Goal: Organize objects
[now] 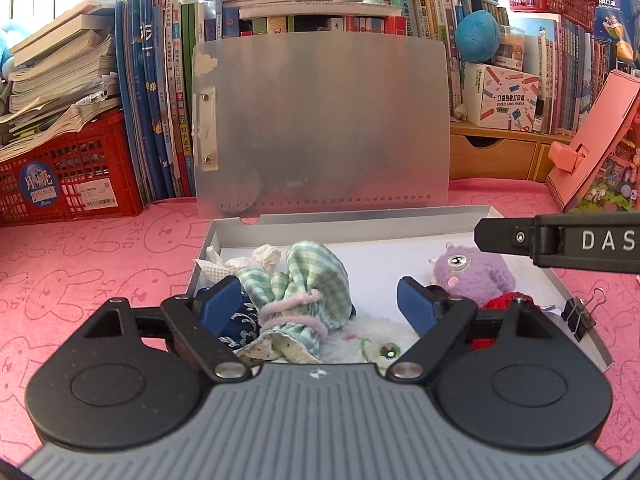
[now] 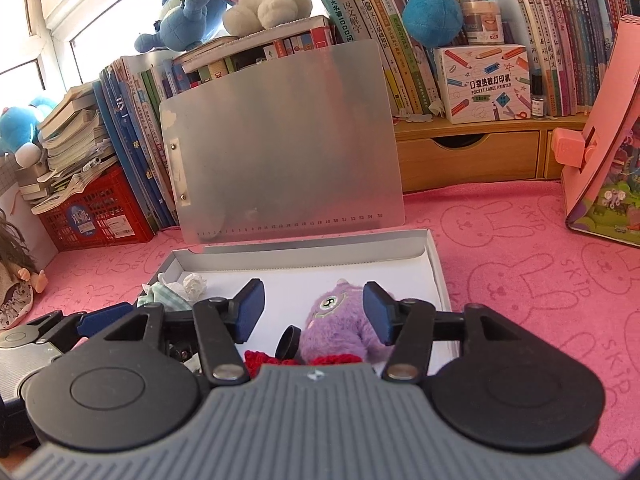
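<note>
A shallow white box [image 1: 360, 218] [image 2: 304, 250] lies open on the pink rabbit-print cloth. Inside it are a green gingham pouch [image 1: 308, 280] with lilac trim, crumpled tissue [image 1: 266, 256], a purple plush monster [image 1: 472, 272] [image 2: 340, 328], a red knitted piece [image 1: 500, 302] [image 2: 260, 360], a white fluffy item [image 1: 372, 344] and a black round cap [image 2: 290, 342]. My left gripper [image 1: 318, 304] is open over the box, its blue pads either side of the pouch without pressing it. Over the purple plush, my right gripper [image 2: 314, 312] is open and touches nothing.
A translucent clipboard [image 1: 320, 120] [image 2: 280, 140] leans on a row of books behind the box. A red crate [image 1: 60, 184] with paper stacks stands at left, a pink box [image 1: 592, 140] at right, wooden drawers [image 2: 468, 160] behind. A black binder clip [image 1: 580, 316] sits at the box's right rim.
</note>
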The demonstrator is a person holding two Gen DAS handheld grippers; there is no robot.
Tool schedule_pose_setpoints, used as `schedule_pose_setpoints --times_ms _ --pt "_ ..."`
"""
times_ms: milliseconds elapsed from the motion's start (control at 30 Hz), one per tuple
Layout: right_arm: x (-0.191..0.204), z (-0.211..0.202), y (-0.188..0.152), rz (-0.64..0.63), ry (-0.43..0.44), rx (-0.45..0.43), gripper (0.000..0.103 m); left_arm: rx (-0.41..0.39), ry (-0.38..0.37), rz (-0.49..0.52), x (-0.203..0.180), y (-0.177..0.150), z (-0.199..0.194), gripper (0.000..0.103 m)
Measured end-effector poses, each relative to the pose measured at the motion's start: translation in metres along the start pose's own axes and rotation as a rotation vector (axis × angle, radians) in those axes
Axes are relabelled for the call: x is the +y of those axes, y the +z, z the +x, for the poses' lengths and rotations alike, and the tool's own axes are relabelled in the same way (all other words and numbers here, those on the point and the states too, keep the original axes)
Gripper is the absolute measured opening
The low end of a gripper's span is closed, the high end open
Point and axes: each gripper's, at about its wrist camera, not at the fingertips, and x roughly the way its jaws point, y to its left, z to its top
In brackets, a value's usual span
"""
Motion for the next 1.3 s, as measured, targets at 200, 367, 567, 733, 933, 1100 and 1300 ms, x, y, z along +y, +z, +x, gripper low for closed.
schedule_pose_setpoints --times_ms 200,367,567,733,933,1100,1300 --pt "-0.001 -0.021 -0.001 -0.02 -0.027 -0.027 0.082 -0.021 0.013 0.025 -0.006 0.0 -0.018 0.098" --pt "-0.007 -0.041 -0.002 -0.036 -0.052 -0.05 0.089 -0.039 0.007 0.016 -0.006 0.0 -0.037 0.101" --pt "-0.011 -0.062 -0.01 -0.05 -0.063 -0.067 0.094 -0.048 0.009 0.013 -0.011 -0.004 -0.059 0.103" --pt "-0.008 -0.078 -0.018 -0.076 -0.064 -0.084 0.1 -0.081 0.033 0.027 -0.016 -0.013 -0.079 0.103" --pt "-0.002 -0.09 -0.029 -0.101 -0.069 -0.088 0.103 -0.105 0.025 0.063 -0.021 -0.023 -0.099 0.103" --pt "0.0 -0.096 -0.038 -0.109 -0.067 -0.079 0.103 -0.098 0.012 0.058 -0.022 -0.03 -0.11 0.103" --pt "0.001 -0.103 -0.048 -0.111 -0.071 -0.082 0.103 -0.078 -0.006 0.065 -0.023 -0.039 -0.118 0.103"
